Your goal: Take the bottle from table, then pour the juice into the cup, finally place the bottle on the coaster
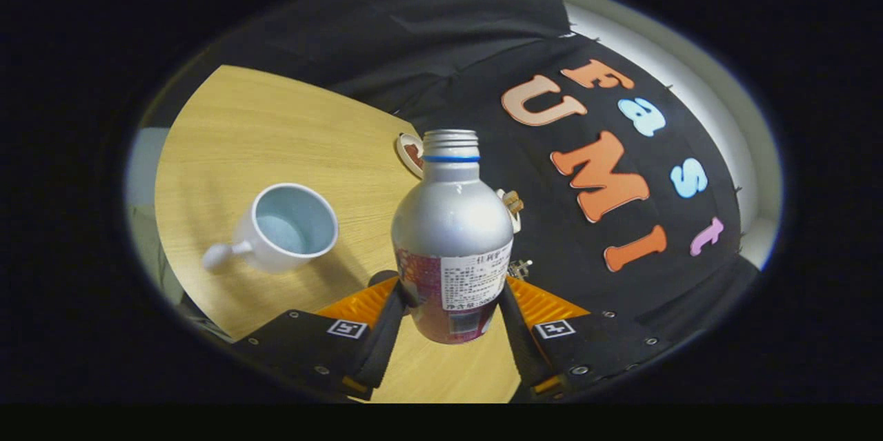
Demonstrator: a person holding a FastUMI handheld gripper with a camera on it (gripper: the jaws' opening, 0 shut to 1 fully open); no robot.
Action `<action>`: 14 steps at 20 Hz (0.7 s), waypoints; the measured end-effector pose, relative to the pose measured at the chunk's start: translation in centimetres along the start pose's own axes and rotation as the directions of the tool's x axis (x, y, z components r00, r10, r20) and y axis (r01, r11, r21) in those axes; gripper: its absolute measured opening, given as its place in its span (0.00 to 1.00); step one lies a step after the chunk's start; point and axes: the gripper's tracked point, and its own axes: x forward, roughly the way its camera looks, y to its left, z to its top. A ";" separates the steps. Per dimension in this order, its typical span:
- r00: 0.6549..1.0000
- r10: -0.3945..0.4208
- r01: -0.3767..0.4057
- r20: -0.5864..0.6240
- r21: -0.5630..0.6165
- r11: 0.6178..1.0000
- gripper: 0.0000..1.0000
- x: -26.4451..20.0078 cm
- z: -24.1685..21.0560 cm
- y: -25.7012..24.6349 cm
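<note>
A: Where is the aluminium bottle [452, 234] held?
B: Clamped between both fingers of the gripper [452, 306], lifted off the table [276, 123], uncapped, beside the white cup [286, 228], likely readied for pouring.

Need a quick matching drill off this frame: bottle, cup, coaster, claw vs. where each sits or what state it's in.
Things:
1. bottle
2. cup
3. coaster
4. claw

States:
A. partly hidden beyond the bottle
B. shut on the bottle's lower body
C. uncapped, held between the fingers
D. white, standing on the table beside the bottle

Pairs: 1-C, 2-D, 3-A, 4-B
</note>
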 end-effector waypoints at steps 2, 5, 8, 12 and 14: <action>0.999 0.038 -0.038 0.006 0.125 0.991 0.74 0.3 -0.1 0.2; 0.998 0.068 -0.068 0.012 0.277 0.958 0.73 0.6 -0.7 -0.1; 0.994 0.096 -0.105 0.043 0.425 0.899 0.73 0.9 -0.6 -0.5; 0.989 0.124 -0.151 0.086 0.591 0.793 0.74 2.0 -0.9 -0.7; 0.988 0.123 -0.155 0.095 0.654 0.741 0.73 2.7 -1.4 -0.8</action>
